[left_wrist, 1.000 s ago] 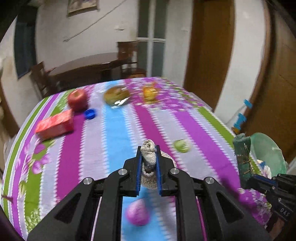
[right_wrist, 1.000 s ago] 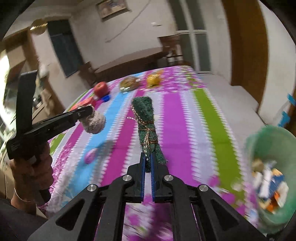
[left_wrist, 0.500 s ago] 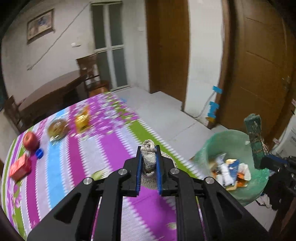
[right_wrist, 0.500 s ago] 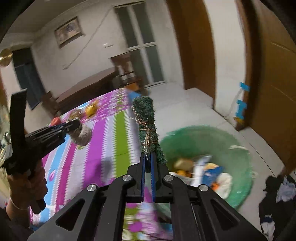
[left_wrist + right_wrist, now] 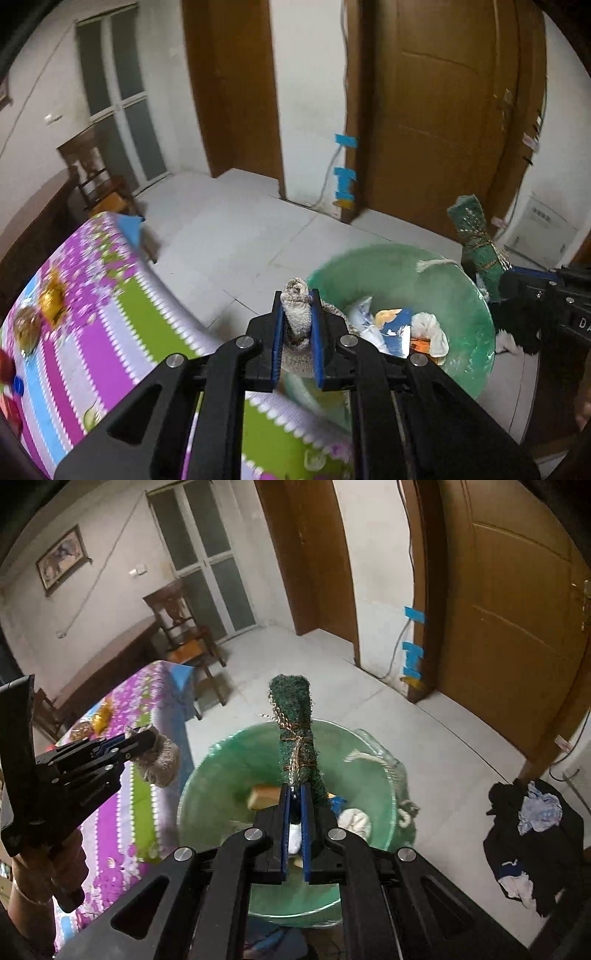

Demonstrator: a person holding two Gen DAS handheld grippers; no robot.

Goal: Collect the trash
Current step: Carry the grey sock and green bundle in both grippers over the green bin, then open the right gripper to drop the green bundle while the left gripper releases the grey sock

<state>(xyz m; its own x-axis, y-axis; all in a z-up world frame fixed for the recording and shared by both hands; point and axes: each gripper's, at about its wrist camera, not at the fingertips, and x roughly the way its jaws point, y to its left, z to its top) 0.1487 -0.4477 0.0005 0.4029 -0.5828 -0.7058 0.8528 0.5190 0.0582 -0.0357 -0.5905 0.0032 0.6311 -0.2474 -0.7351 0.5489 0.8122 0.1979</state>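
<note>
Green basin holds wrappers, probably paper — left gripper clamps beige wad, right gripper green roll.

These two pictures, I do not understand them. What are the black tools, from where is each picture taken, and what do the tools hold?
No robot is here: a person holds a two-finger gripper in each hand, and a fisheye camera on each gripper looks forward along its fingers. One picture comes from the left gripper, the other from the right gripper.

The left gripper is shut on a grey-brown knitted bundle. The right gripper is shut on a green rolled scrubber tied with golden thread. Each gripper also shows in the other's picture.

Below them stands a green bin on the floor, already holding wrappers and scraps. Beside it is a table with a striped flowered cloth, with a few blurred items at its far end. Dark clothes lie on the floor.
</note>
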